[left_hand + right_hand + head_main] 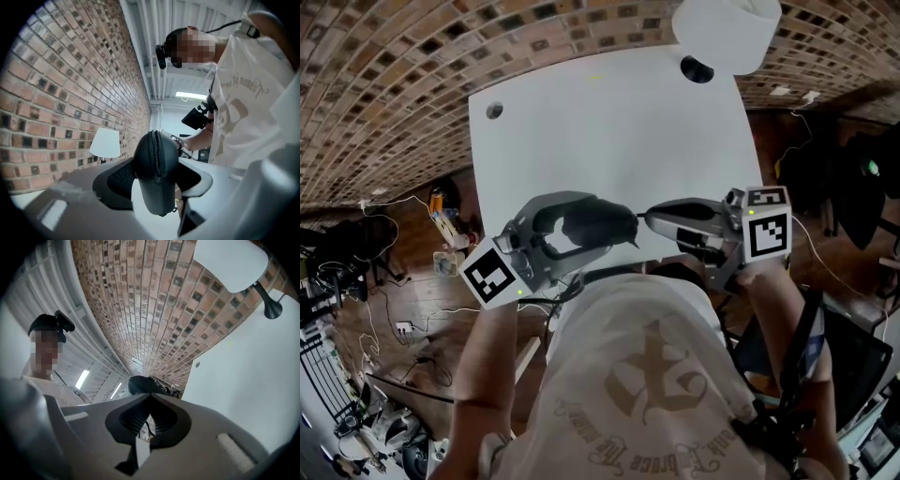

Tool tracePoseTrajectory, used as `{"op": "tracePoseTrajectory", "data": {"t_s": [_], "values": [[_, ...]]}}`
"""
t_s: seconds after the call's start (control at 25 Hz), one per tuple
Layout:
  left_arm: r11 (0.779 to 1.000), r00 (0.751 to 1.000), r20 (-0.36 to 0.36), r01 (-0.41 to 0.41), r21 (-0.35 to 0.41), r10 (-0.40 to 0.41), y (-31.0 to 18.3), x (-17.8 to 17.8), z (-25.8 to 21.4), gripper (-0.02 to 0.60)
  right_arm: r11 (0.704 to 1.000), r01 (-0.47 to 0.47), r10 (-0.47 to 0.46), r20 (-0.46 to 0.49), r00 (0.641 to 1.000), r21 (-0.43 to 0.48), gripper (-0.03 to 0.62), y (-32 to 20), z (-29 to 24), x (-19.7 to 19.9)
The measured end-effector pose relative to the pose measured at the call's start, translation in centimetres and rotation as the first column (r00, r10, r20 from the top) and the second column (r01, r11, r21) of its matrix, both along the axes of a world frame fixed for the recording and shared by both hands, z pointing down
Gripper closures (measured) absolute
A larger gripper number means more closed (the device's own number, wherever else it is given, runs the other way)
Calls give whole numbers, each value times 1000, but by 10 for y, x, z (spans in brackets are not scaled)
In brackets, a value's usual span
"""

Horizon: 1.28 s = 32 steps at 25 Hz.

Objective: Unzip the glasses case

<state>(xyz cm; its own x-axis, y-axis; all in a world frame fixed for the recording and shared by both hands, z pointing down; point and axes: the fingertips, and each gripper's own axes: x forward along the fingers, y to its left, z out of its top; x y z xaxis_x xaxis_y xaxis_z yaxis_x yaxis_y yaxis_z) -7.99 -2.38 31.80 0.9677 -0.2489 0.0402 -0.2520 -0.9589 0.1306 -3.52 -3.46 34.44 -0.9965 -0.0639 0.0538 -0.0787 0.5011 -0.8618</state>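
The glasses case [157,180] has a dark, matt, finely textured shell with a toothed zip [156,154] along its seam. The left tongs [161,164] and right tongs [150,399] look like matt grey plastic with dark ribbed pads [136,420]. The desk [609,141] is smooth matt white, and the wall [56,93] is rough brick.

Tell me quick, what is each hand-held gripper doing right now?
Left hand-held gripper: holding the glasses case.
Right hand-held gripper: closed; whether it pinches anything cannot be told.
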Motion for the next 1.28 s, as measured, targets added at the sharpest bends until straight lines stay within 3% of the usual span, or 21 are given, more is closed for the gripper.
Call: {"op": "tracePoseTrajectory", "data": {"t_s": [0.28,0.52,0.8,1.12,1.28], "values": [[999,976,-217,9,-32,-16,-9,-32,-32,321,1000,-8,9,60,998,-10,588,-5,-16,-3],[997,917,-398,-27,-67,-2,-15,-53,-53,321,1000,4,0,137,991,-30,588,-3,-26,-3],[996,809,-587,-34,-81,-20,-22,-74,-76,321,999,7,4,215,977,-53,588,2,-40,-6],[993,661,-749,-52,-102,-43,-29,-82,-94,324,992,46,-11,281,960,-117,588,14,-43,-12],[991,642,-765,-59,-117,-52,-31,-79,-91,324,996,19,7,278,960,-90,588,14,-40,-5]]}}
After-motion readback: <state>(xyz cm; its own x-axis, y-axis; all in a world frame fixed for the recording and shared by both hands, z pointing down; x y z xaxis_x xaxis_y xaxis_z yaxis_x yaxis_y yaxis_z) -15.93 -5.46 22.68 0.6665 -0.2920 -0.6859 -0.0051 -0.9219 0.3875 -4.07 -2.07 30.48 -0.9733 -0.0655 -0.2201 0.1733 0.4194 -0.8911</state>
